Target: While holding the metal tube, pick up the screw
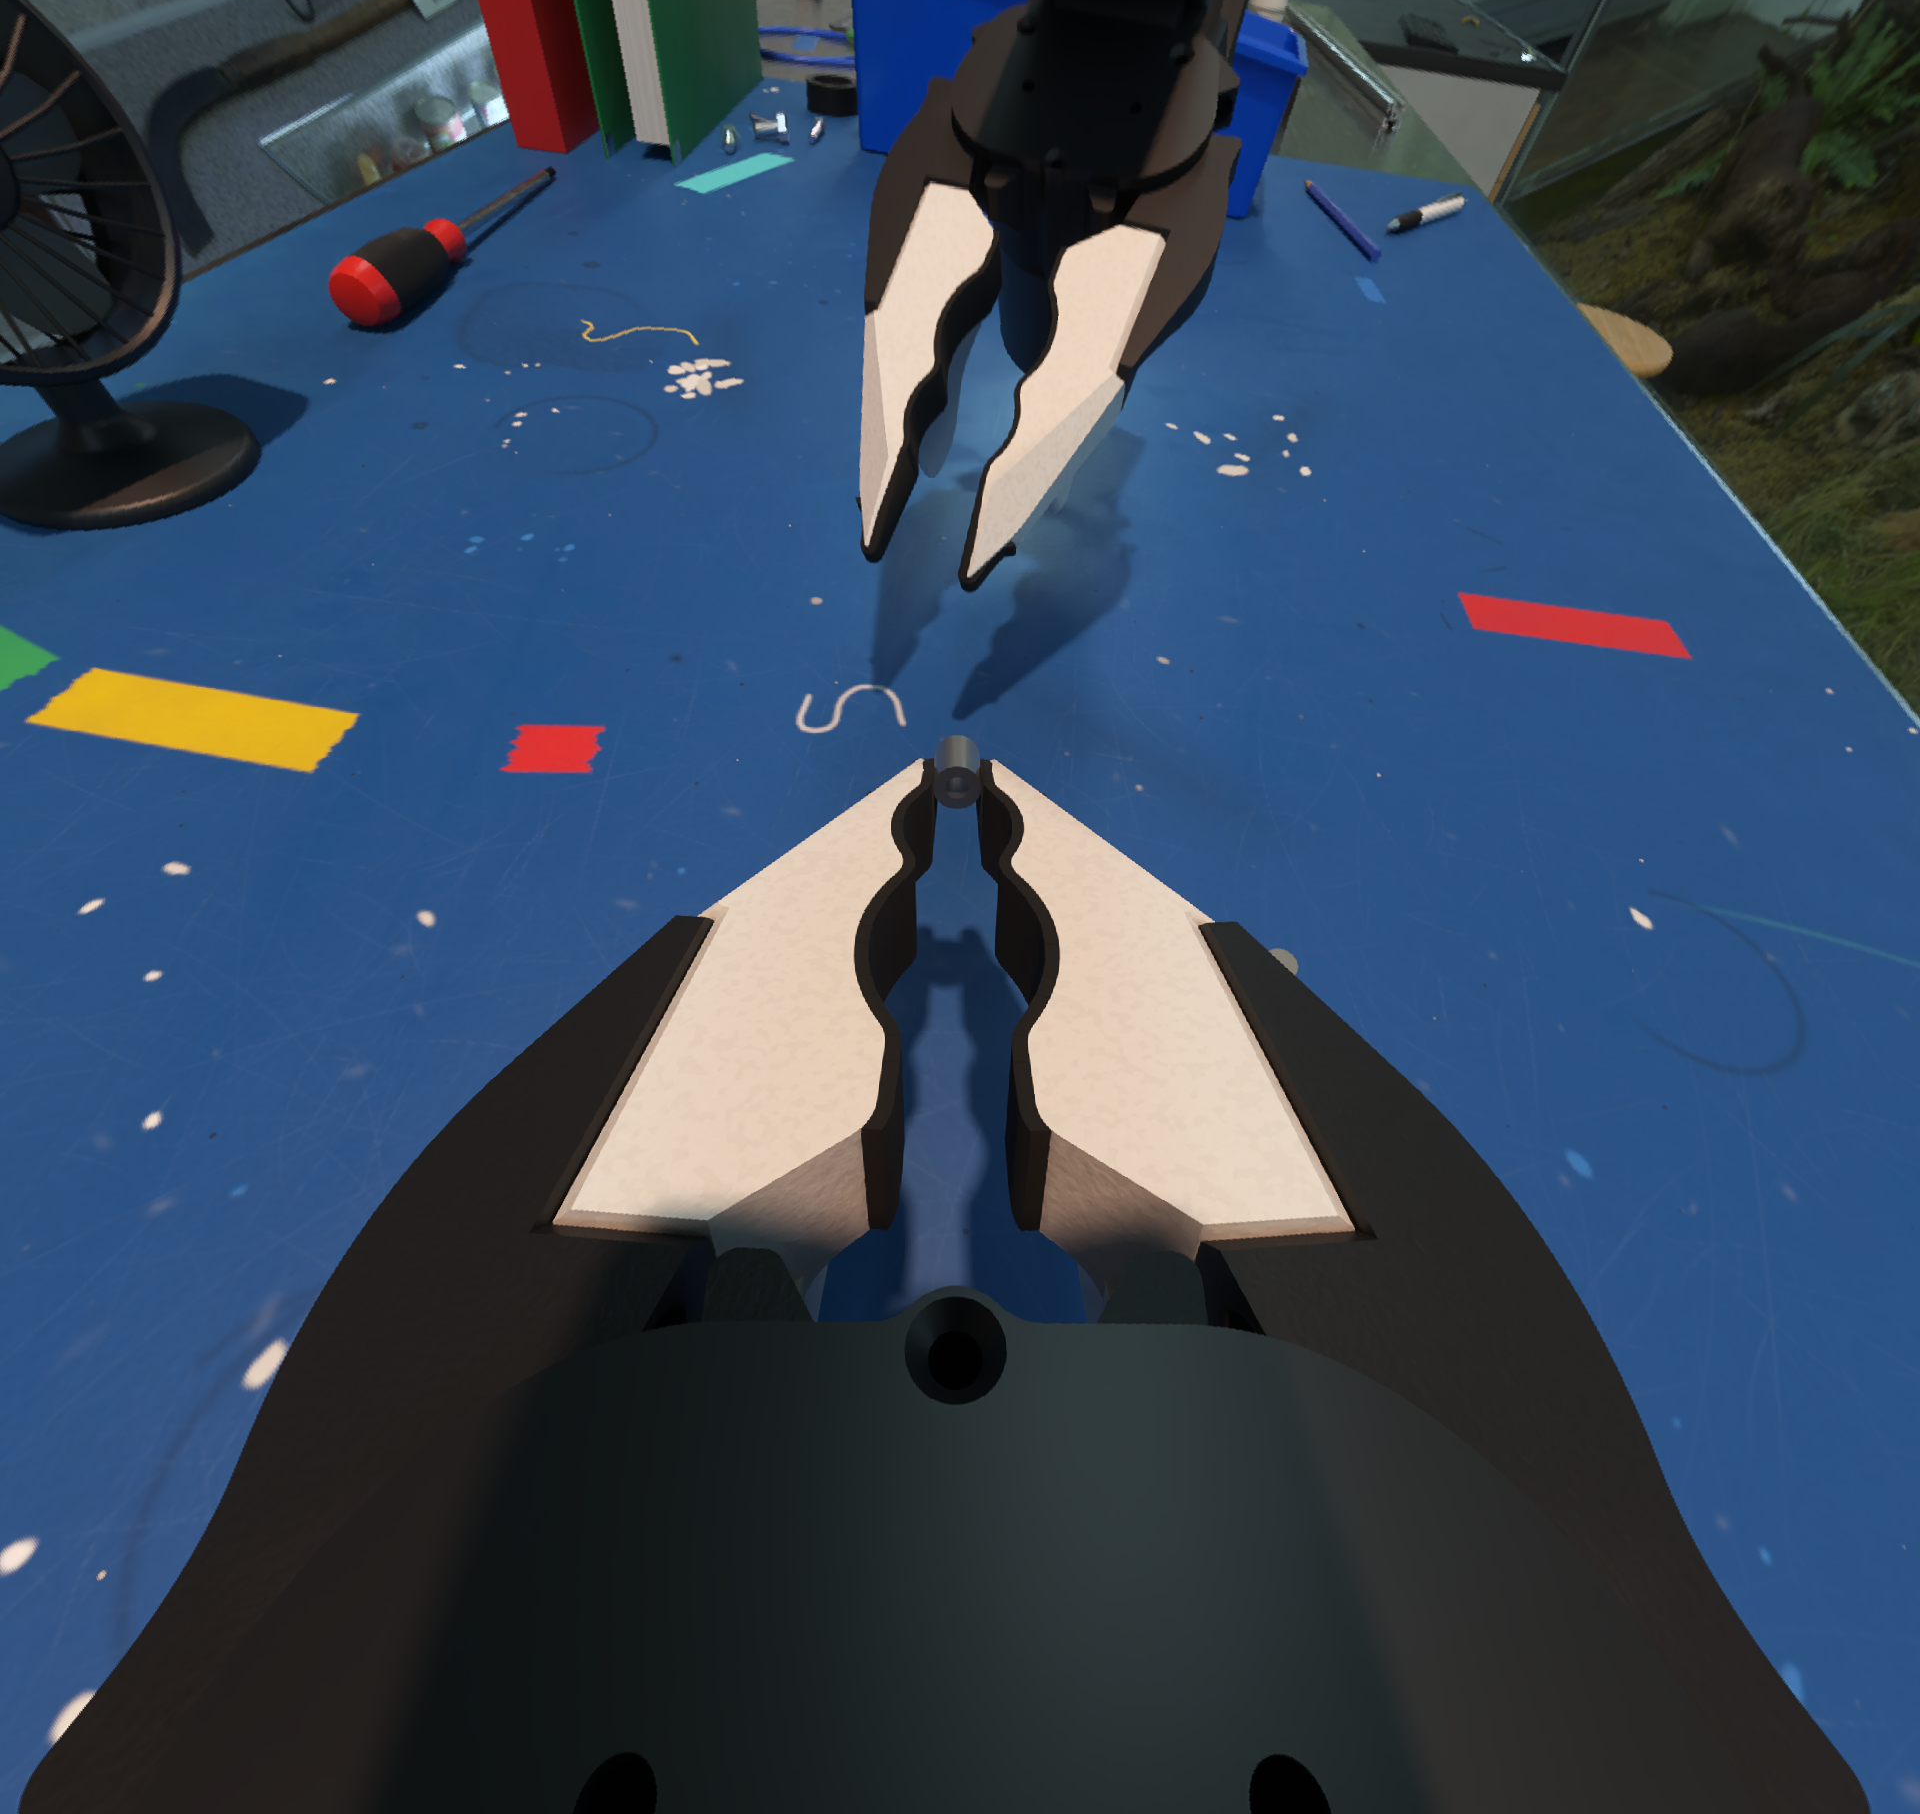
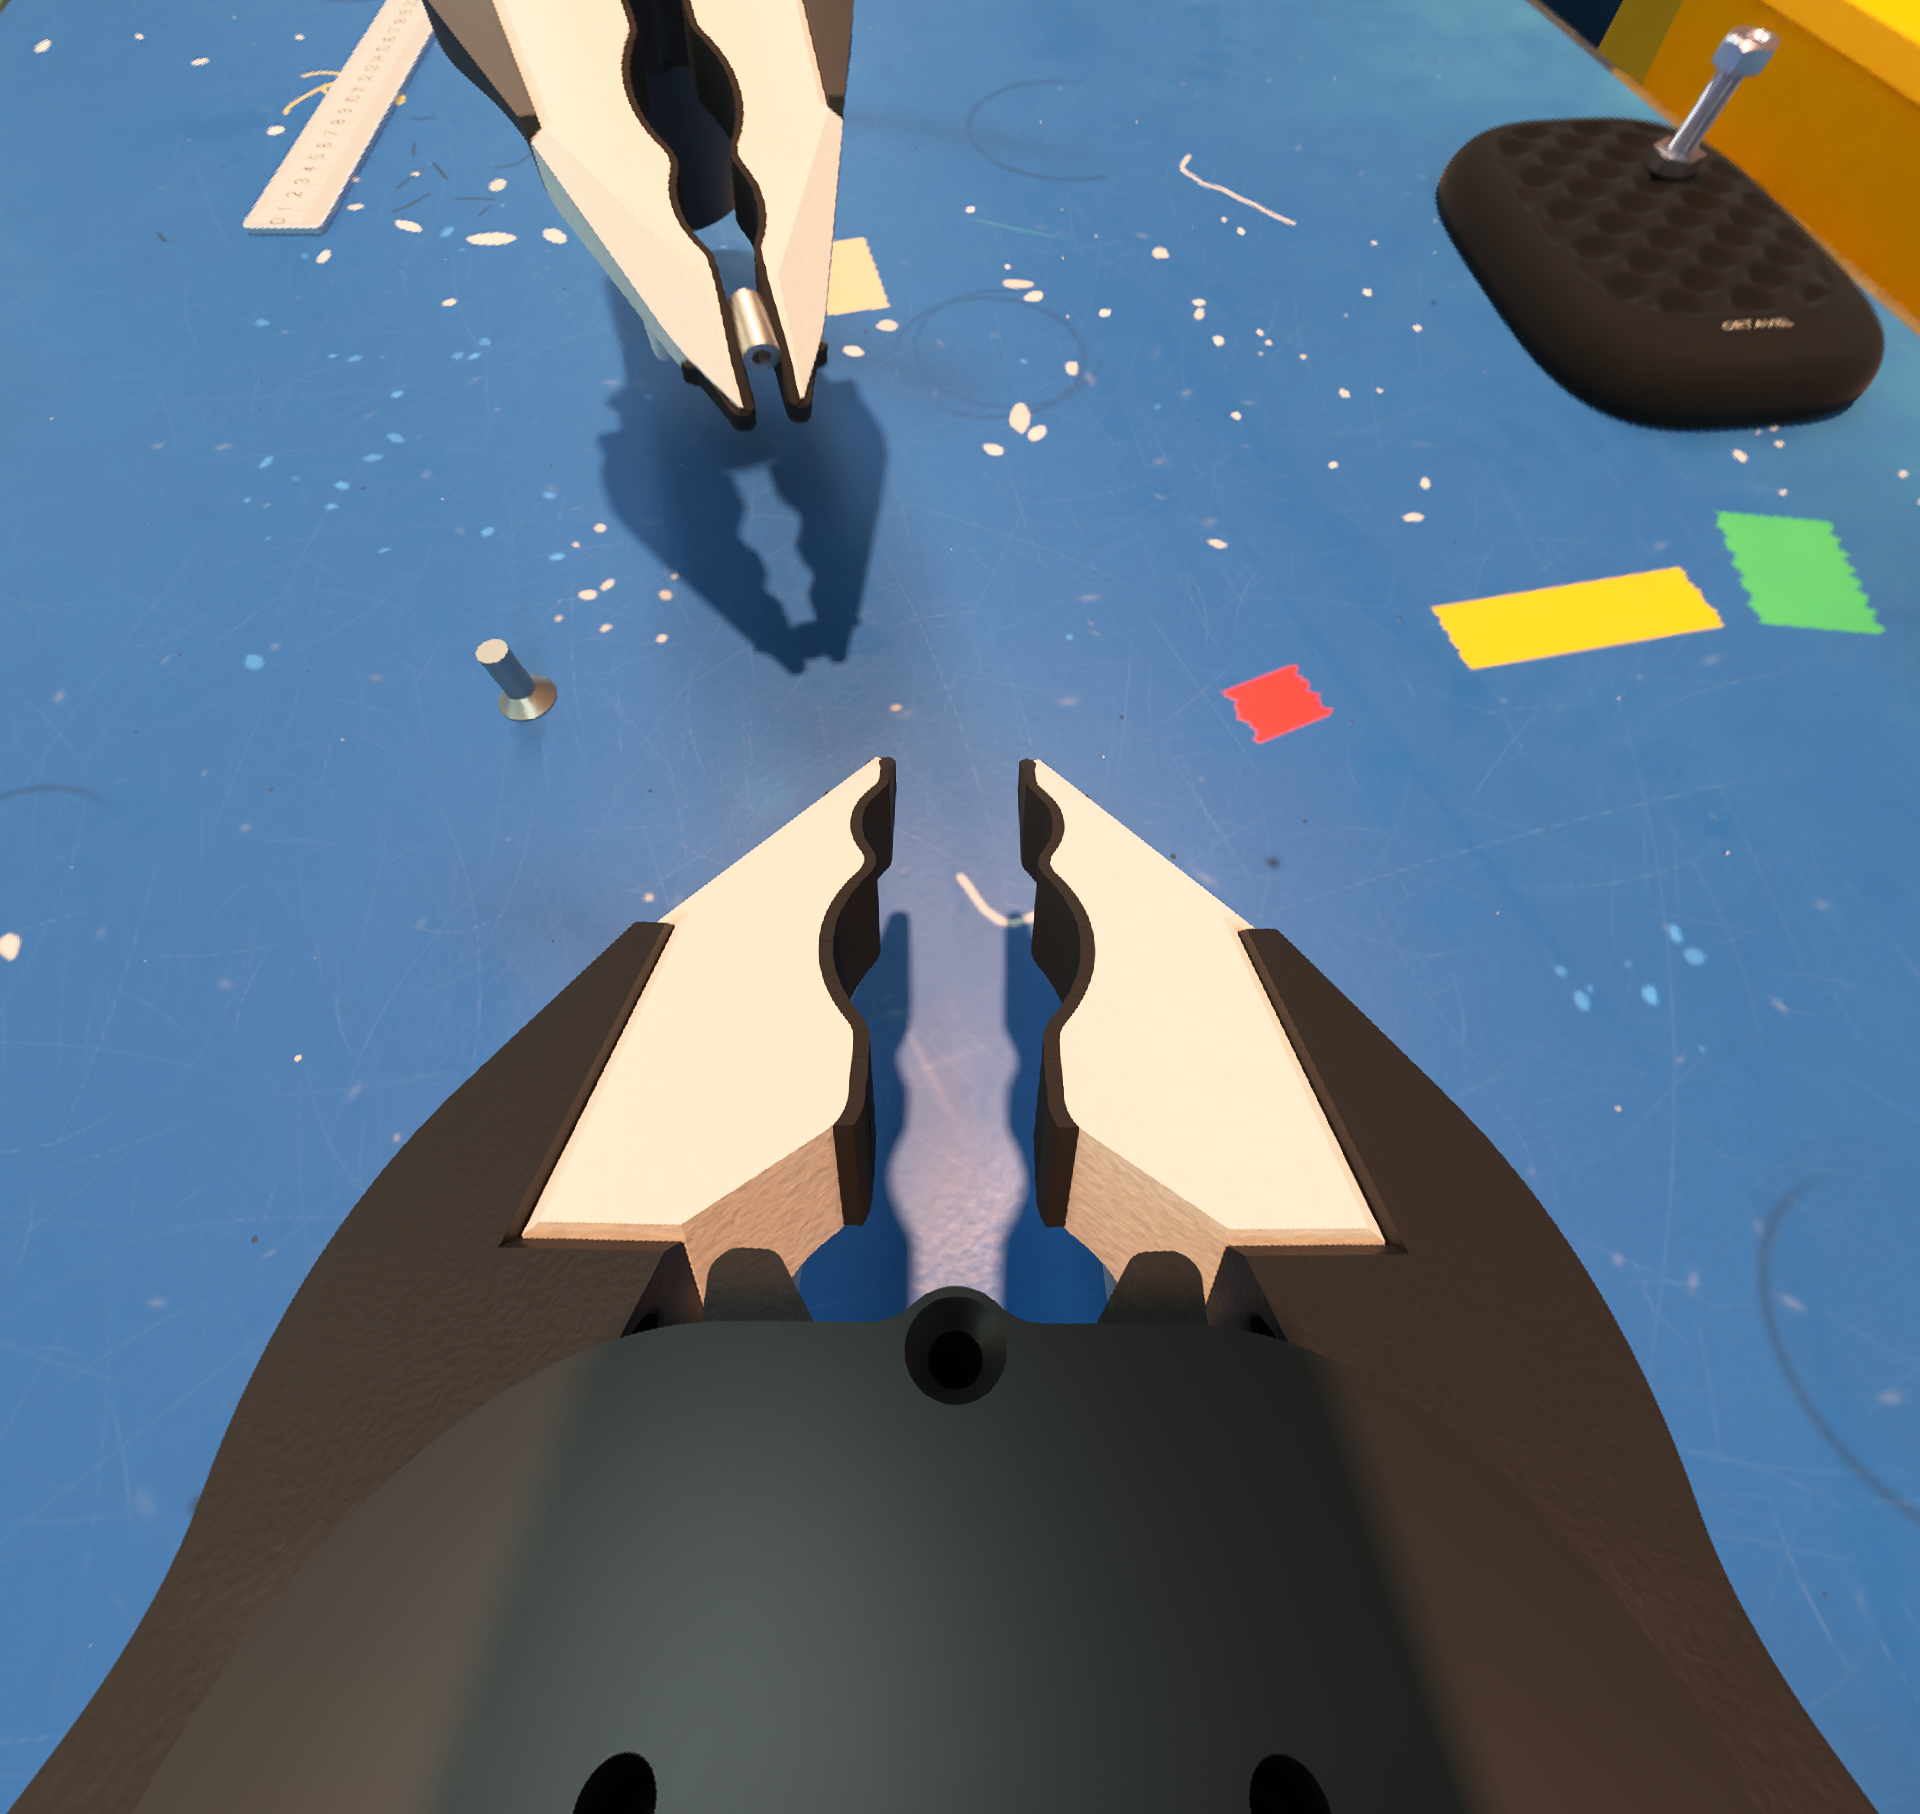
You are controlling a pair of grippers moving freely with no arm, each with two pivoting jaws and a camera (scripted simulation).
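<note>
My left gripper is shut on a short metal tube, pinched at the fingertips and held above the blue table; the right wrist view shows the same gripper with the tube in it. The screw, silver with a flat head, stands head-down on the table. It is left of and slightly ahead of my right gripper, which is open and empty, low over the table. The right gripper also shows in the left wrist view, facing my left one. A small grey bit beside my left gripper's right finger may be the screw.
A black pad holding an upright bolt and a yellow bin are at the right. A ruler lies far left. A fan, a screwdriver, books and a blue bin stand beyond.
</note>
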